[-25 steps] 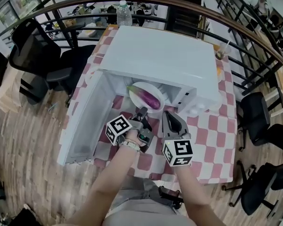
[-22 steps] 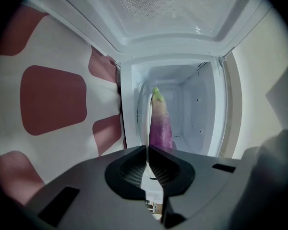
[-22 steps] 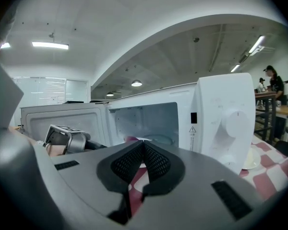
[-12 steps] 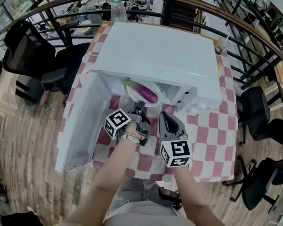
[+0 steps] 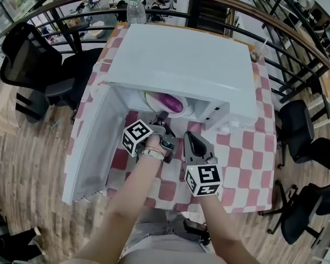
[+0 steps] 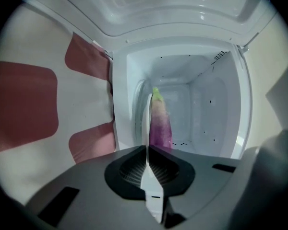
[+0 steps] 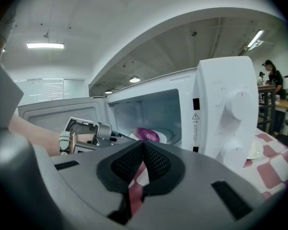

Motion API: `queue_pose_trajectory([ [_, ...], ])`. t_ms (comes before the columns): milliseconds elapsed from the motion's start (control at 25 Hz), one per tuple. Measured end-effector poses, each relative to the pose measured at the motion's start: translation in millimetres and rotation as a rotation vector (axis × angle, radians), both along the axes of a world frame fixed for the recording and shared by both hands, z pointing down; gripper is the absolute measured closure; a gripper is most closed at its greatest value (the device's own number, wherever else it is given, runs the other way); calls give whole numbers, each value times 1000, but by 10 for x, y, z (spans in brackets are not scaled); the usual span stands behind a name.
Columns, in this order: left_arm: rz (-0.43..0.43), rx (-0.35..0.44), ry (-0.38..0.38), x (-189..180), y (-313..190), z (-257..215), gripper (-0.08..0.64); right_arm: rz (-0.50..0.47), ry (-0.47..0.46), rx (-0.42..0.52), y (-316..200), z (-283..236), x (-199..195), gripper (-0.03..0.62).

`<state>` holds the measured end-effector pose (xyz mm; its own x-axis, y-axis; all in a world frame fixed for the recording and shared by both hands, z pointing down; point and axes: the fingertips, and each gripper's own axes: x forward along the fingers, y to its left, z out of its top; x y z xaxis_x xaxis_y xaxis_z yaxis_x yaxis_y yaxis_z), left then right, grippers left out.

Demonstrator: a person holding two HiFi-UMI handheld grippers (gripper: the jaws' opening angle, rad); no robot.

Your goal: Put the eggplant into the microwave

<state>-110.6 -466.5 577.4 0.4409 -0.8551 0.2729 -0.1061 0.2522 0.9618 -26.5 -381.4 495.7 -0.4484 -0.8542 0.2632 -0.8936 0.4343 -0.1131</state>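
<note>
A purple eggplant (image 5: 173,102) with a green stem lies on a white plate (image 5: 150,100) inside the open white microwave (image 5: 181,59). My left gripper (image 5: 162,117) is at the oven's mouth, shut on the plate's near rim. In the left gripper view the rim (image 6: 148,121) runs edge-on between the jaws (image 6: 147,148), with the eggplant (image 6: 159,123) just beyond. My right gripper (image 5: 188,137) hovers over the tablecloth to the right of the left one, shut and holding nothing. Its view (image 7: 143,143) shows the eggplant (image 7: 148,134) in the cavity and the left gripper (image 7: 86,131) beside it.
The microwave door (image 5: 93,147) hangs open to the left. Two knobs (image 7: 240,104) sit on the panel at the right. A red-and-white checkered cloth (image 5: 247,158) covers the table. A water bottle (image 5: 135,12) stands behind the oven. Black chairs (image 5: 33,54) and a railing surround the table.
The left gripper has pushed the plate with the eggplant further into the microwave. The right gripper has hardly moved.
</note>
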Motion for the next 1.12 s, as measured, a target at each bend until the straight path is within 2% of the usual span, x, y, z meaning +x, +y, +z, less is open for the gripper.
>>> queue_pose_trajectory([
  [240, -51, -68, 14, -57, -58, 51, 543, 9, -5, -10, -11, 22, 27, 569],
  [360, -55, -109, -27, -95, -56, 67, 537, 10, -11, -14, -7, 24, 28, 569],
  [440, -51, -144, -51, -113, -39, 101, 502, 9, -16, -18, -3, 32, 21, 569],
  [600, -33, -202, -58, -127, 2, 210, 388, 2, -21, -29, 10, 62, -7, 569],
  [720, -18, -215, -54, -129, -22, 266, 336, -2, -24, -35, 10, 84, -26, 569],
  [1120, 26, -232, -78, -101, -208, 291, 305, 12, -33, -50, -35, 133, -3, 569],
])
